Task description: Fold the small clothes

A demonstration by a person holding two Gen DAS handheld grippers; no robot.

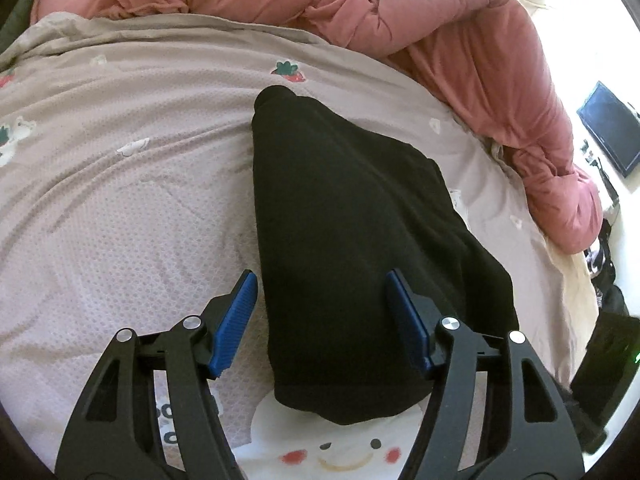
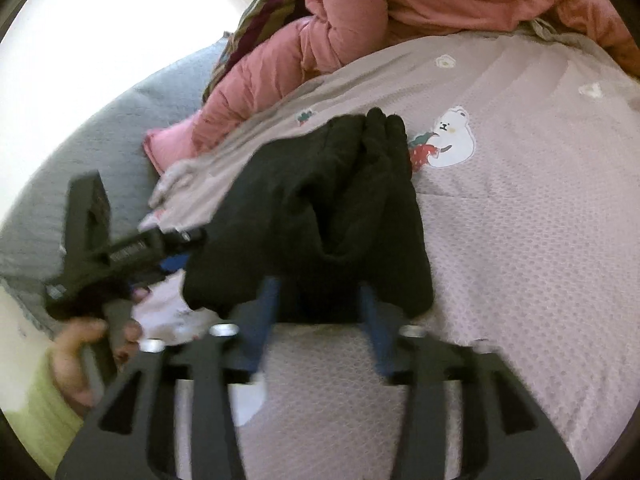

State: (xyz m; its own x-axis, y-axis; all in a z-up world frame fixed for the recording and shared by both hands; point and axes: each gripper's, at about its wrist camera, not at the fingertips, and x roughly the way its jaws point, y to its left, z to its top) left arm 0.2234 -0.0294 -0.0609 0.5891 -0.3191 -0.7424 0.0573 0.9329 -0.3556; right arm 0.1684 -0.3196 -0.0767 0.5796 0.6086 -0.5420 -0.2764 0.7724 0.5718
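A folded black garment (image 1: 340,220) lies on the pale pink bed sheet (image 1: 120,200), long and narrow, running away from me. My left gripper (image 1: 320,276) stands open over its near end, and the blue pads (image 1: 236,320) stay clear of the cloth on both sides. In the right wrist view the same garment (image 2: 320,208) is bunched with folds on top. My right gripper (image 2: 320,284) is blurred, its jaws apart at the garment's near edge, not pressing it. A hand in a light green sleeve (image 2: 48,400) holds the left gripper (image 2: 180,248) at the garment's left side.
A pink puffy duvet (image 1: 440,32) is heaped along the far and right sides of the bed. A grey cushion (image 2: 100,152) and a striped cloth (image 2: 264,8) lie beyond the bed's left edge. A dark screen (image 1: 610,128) stands at the right, off the bed.
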